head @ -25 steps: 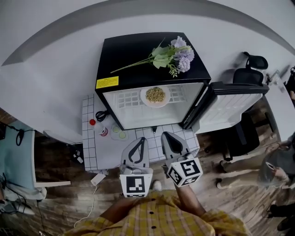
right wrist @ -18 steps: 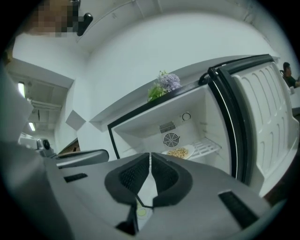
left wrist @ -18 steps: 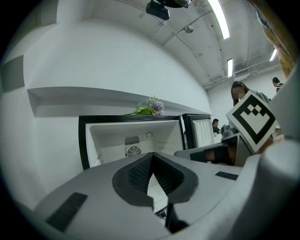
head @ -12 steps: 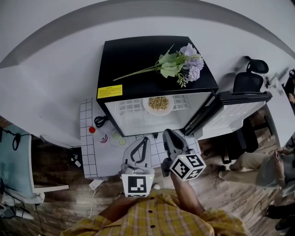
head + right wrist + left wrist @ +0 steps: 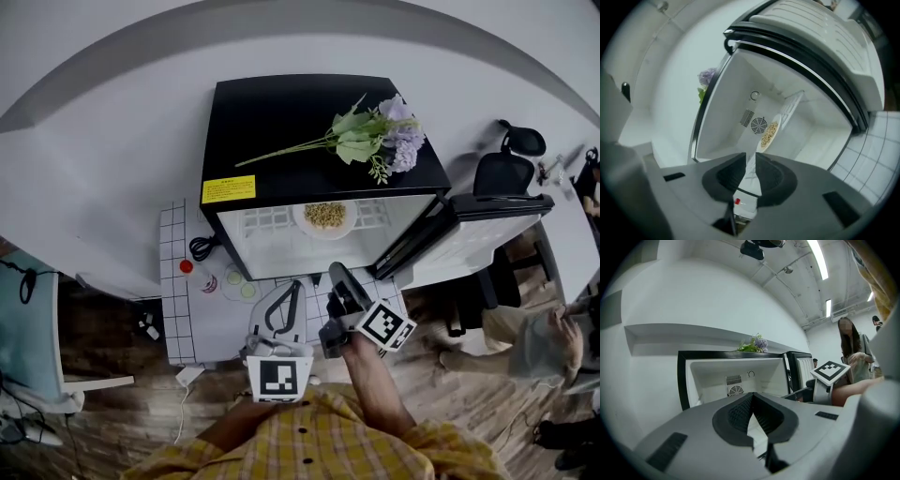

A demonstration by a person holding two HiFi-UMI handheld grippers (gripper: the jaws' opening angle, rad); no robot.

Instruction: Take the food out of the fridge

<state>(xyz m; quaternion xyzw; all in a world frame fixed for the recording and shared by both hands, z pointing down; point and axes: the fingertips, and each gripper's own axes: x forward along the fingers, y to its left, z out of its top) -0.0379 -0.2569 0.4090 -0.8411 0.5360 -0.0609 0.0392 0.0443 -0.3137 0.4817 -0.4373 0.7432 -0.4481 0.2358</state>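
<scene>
A black mini fridge [image 5: 281, 122] stands open, its door [image 5: 487, 225] swung out to the right. A white plate of yellowish food [image 5: 325, 217] sits on the wire shelf inside and also shows in the right gripper view as the plate [image 5: 770, 132]. My right gripper [image 5: 336, 270] is in front of the opening, rolled onto its side. Its jaws are opening, with nothing between the right gripper's [image 5: 751, 157] pads. My left gripper [image 5: 292, 285] hangs beside it, pointing at the fridge interior [image 5: 731, 376]. The left gripper [image 5: 752, 395] is shut and empty.
Purple flowers [image 5: 375, 136] lie on the fridge top. The fridge stands on a white tiled platform [image 5: 206, 323] with a red-capped bottle [image 5: 192, 272], small round lids [image 5: 239, 281] and a cable [image 5: 200, 247]. An office chair [image 5: 511, 159] and people [image 5: 553, 347] are at the right.
My right gripper has rolled onto its side, moved toward the fridge opening and parted its jaws. The left gripper shifted slightly forward at first, then held still.
</scene>
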